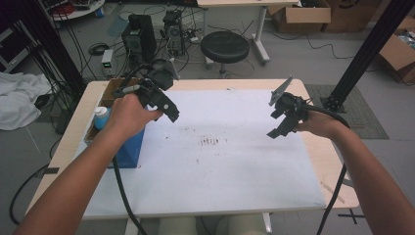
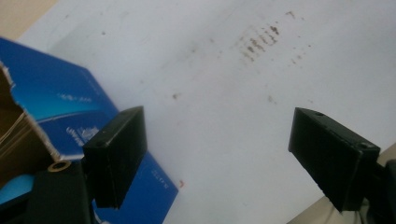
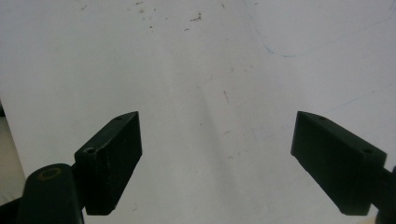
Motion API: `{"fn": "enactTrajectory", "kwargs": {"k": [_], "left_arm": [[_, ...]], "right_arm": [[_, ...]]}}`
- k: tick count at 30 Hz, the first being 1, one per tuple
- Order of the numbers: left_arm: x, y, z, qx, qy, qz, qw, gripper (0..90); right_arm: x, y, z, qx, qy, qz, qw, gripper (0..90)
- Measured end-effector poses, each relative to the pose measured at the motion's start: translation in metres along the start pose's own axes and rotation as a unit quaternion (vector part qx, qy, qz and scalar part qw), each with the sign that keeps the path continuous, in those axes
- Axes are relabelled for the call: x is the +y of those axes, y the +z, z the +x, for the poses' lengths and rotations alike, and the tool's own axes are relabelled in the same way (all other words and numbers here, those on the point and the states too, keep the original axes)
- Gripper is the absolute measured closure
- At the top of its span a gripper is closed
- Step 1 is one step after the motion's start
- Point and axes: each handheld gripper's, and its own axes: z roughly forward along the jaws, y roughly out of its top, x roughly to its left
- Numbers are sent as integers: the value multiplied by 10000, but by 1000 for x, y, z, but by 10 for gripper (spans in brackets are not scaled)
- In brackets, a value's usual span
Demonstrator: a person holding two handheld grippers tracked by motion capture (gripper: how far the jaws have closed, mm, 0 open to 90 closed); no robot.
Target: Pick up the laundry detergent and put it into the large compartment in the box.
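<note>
My left gripper is wide open, nothing between the jaws, just beside the blue box at the table's left edge. White print on the box is too blurred to read. Right gripper also open over the white sheet.

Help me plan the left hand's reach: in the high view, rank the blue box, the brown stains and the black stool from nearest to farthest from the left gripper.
1. Blue box, just below it at the table's left.
2. Brown stains, mid-sheet to its right.
3. Black stool, beyond the table.
</note>
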Motion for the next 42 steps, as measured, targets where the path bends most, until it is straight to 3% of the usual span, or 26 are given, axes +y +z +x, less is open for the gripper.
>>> {"fn": "enactTrajectory", "kwargs": {"k": [12,22,30,42], "left_arm": [[13,15,-13,-122,614,117,9980,203],[21,23,-19,-254,899,180,9955,204],[25,29,-24,-279,1040,205,9940,205],[25,29,-24,-320,1055,208,9937,206]], "right_arm": [[7,3,3,12,-41,36,10000,162],[9,4,3,25,-72,35,10000,162],[12,5,0,14,-42,3,10000,162],[14,5,1,25,-73,46,10000,162]]}}
